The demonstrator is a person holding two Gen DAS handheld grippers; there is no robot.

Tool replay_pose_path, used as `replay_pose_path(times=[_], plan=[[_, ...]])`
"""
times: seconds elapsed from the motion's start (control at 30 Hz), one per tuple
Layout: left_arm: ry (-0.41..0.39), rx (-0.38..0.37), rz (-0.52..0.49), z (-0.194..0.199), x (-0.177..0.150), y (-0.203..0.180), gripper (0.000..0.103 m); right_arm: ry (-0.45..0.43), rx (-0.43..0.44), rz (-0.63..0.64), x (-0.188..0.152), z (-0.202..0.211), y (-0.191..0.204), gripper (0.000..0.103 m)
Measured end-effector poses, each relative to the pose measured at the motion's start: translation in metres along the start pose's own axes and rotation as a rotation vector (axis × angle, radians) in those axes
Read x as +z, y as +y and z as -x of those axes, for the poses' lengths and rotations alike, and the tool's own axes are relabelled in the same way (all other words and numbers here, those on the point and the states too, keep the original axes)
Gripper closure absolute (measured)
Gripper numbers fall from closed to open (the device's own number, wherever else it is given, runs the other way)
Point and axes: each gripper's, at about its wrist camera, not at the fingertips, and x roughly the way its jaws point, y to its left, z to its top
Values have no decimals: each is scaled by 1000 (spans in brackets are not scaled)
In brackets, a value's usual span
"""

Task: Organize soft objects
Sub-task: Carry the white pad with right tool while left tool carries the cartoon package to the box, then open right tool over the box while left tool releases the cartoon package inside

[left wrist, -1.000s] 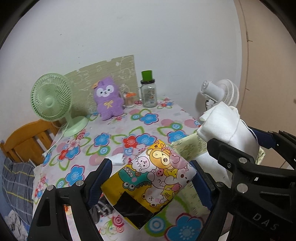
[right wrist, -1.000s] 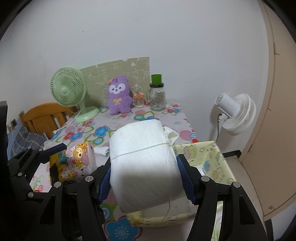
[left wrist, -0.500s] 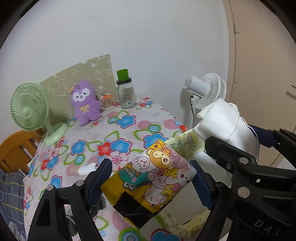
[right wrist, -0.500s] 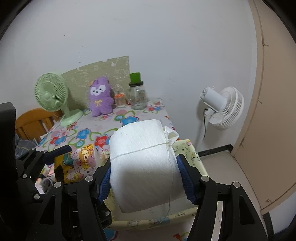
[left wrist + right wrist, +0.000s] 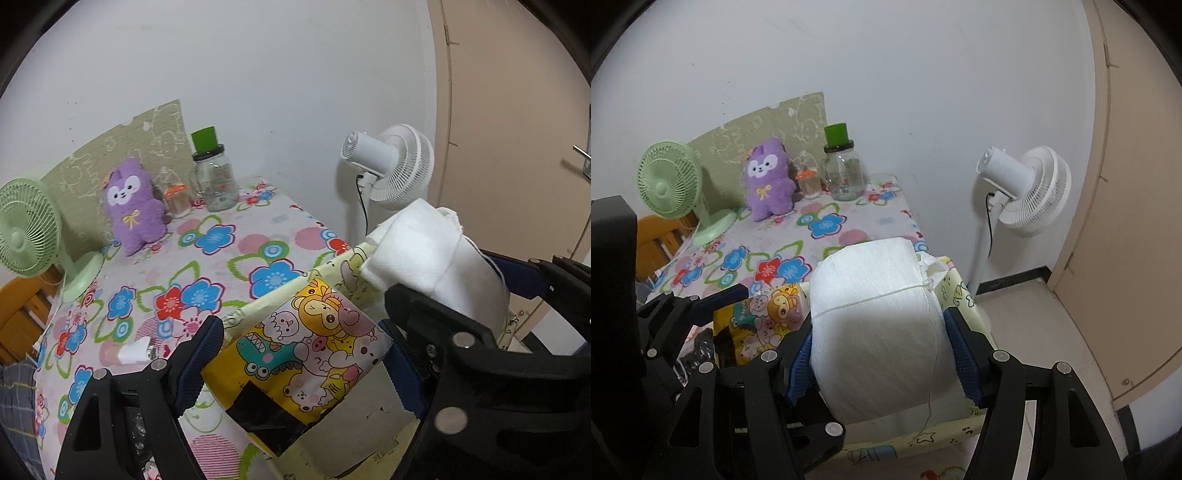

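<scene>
My left gripper (image 5: pixel 301 332) is shut on a yellow tissue pack (image 5: pixel 295 373) printed with cartoon animals; blue pads press both its sides. To its right, my right gripper (image 5: pixel 879 343) is shut on a white paper roll (image 5: pixel 875 295) tied with thin string. Both loads hang over a pale yellow fabric box (image 5: pixel 960 291) with cartoon prints, at the right edge of the floral table (image 5: pixel 221 240). The pack's lower corner dips below the box's rim (image 5: pixel 332 266). A purple plush (image 5: pixel 133 206) sits upright at the back of the table.
A green desk fan (image 5: pixel 29 229), a glass jar with a green lid (image 5: pixel 214 181) and a small orange-capped bottle (image 5: pixel 177 199) line the table's back. A small white item (image 5: pixel 135 352) lies near the front. A white standing fan (image 5: pixel 1027 192) and a beige door (image 5: pixel 1137 221) are on the right.
Both grippers have carried their loads to the right and slightly down, from over the table to over the yellow box. Neither grip has changed.
</scene>
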Motion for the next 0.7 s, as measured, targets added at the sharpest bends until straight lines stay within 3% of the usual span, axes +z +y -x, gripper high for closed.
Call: replay_pose_path(times=[0.43, 0.7], plan=[[65, -24, -22, -22, -11, -9, 7, 111, 43, -62, -14, -29, -11, 18], [56, 0, -98, -19, -20, -13, 7, 121, 31, -64, -23, -32, -5, 18]])
